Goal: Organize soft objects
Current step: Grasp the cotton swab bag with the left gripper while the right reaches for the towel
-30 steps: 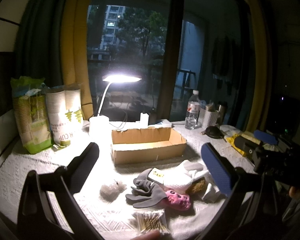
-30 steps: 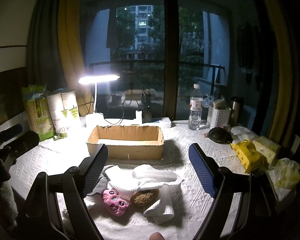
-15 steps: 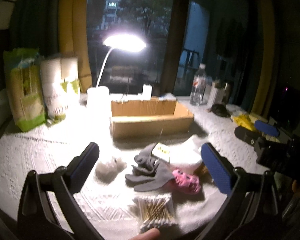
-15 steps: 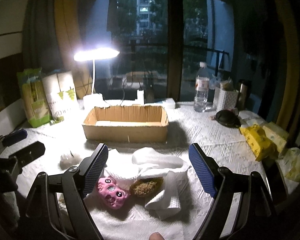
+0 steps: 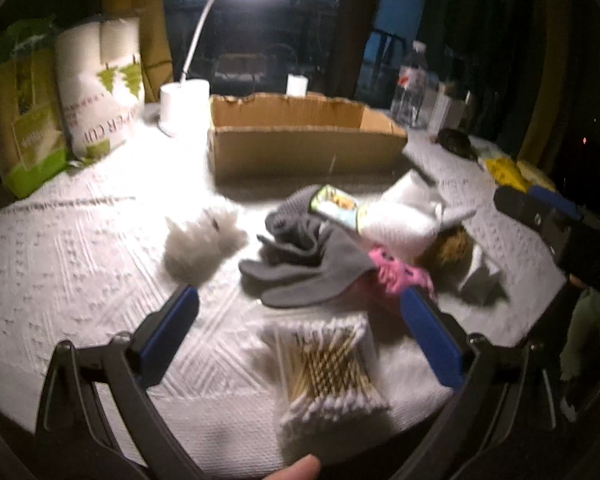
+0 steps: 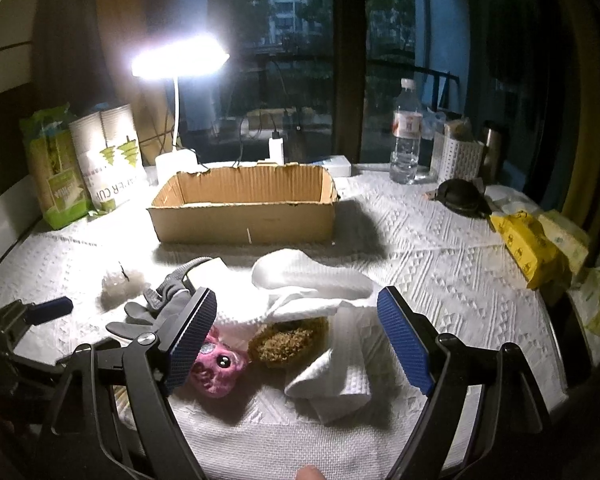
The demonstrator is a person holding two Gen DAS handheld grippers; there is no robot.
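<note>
The soft things lie in a loose heap at the middle of the bench (image 6: 440,264), in front of the cardboard box (image 6: 246,222). A pink plush toy (image 6: 218,368) sits at the near edge of the heap, touching a brown fuzzy ball (image 6: 286,342) on its right. A grey glove (image 5: 300,264) spreads out to the left of the plush, partly over it, with a printed card (image 5: 336,206) resting on its far end. White cloth (image 6: 312,280) is bunched behind and to the right of the brown ball, one folded end (image 6: 336,380) reaching toward the bench's near edge. A small white fluffy tuft (image 5: 200,240) lies apart to the left of the glove. A packet of cotton swabs (image 5: 328,364) lies nearest the bench's edge.

The left hand-held gripper (image 5: 300,336) hangs above the swab packet, released, its blue pads wide apart and holding nothing. The right hand-held gripper (image 6: 296,332) is likewise spread, empty, above the plush and brown ball.

Behind the box stand a lit desk lamp (image 6: 180,58), a sleeve of paper cups (image 6: 108,160), a green bag (image 6: 54,172) and a water bottle (image 6: 406,136); yellow packets (image 6: 534,248) lie far right.
</note>
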